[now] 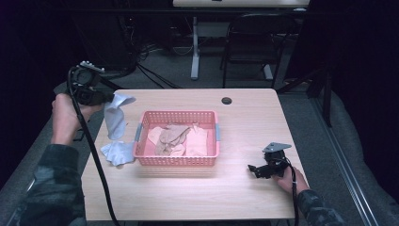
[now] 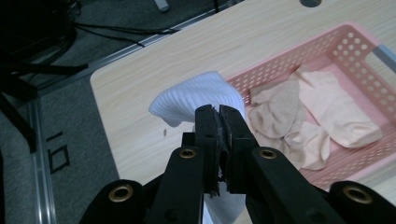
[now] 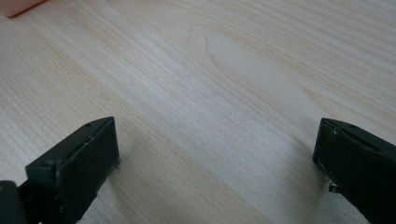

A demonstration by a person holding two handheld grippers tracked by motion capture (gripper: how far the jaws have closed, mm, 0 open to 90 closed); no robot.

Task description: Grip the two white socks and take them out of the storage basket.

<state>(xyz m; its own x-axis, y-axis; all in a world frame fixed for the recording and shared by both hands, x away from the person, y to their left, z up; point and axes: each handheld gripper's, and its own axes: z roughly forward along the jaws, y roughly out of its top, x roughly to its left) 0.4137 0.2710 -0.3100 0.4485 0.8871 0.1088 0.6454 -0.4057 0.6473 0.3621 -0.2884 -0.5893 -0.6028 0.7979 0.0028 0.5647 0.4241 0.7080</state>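
- White sock [image 1: 114,117] hangs from the left gripper [image 1: 109,98], jaws pinched tight on its top edge, above the table's [image 1: 244,127] left side.
- Long axis near vertical, free end drooping toward a second white sock [image 1: 118,152] below.
- Pink basket [image 1: 177,160] sits just right of it.
- Right gripper [image 1: 255,170] rests wide, empty, well apart.
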